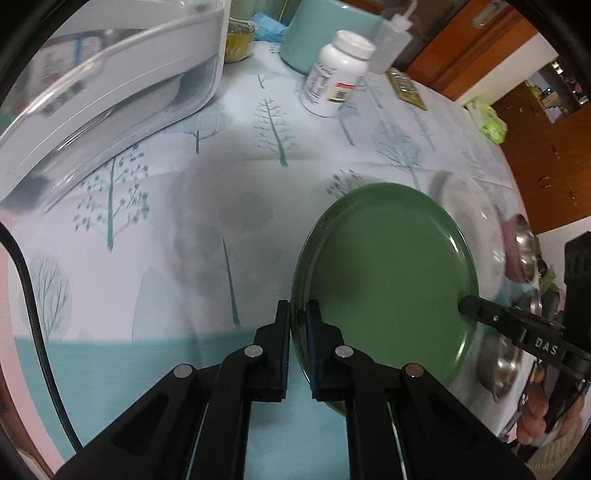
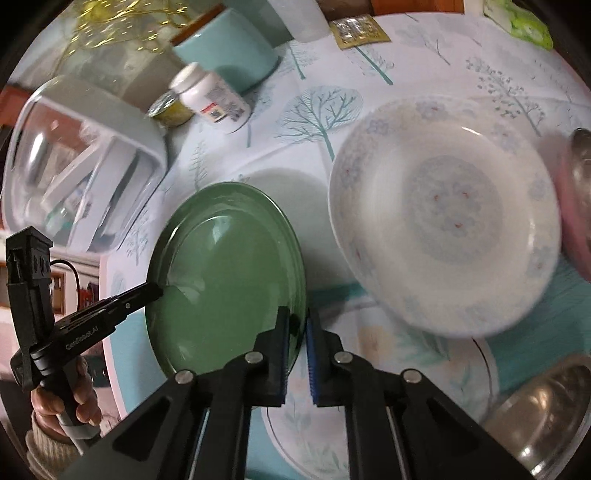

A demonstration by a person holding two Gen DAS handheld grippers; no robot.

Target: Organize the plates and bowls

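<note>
A green plate [image 1: 388, 273] is held above the table by both grippers. My left gripper [image 1: 298, 314] is shut on its near rim. My right gripper [image 2: 297, 321] is shut on the opposite rim of the same green plate [image 2: 221, 273]. The right gripper's fingers [image 1: 469, 304] show at the plate's far edge in the left wrist view, and the left gripper's fingers [image 2: 153, 291] show in the right wrist view. A white floral bowl [image 2: 447, 214] sits to the right. A flat patterned plate [image 2: 376, 406] lies under the right gripper.
Steel bowls [image 2: 543, 410] sit at the right, also seen in the left wrist view [image 1: 502, 362]. A pink bowl [image 2: 570, 199] is at the far right. A white appliance [image 1: 110, 85], a pill bottle [image 1: 332, 74], a teal canister [image 1: 325, 33] and a squeeze bottle [image 1: 391, 40] stand on the tree-print tablecloth [image 1: 184, 229].
</note>
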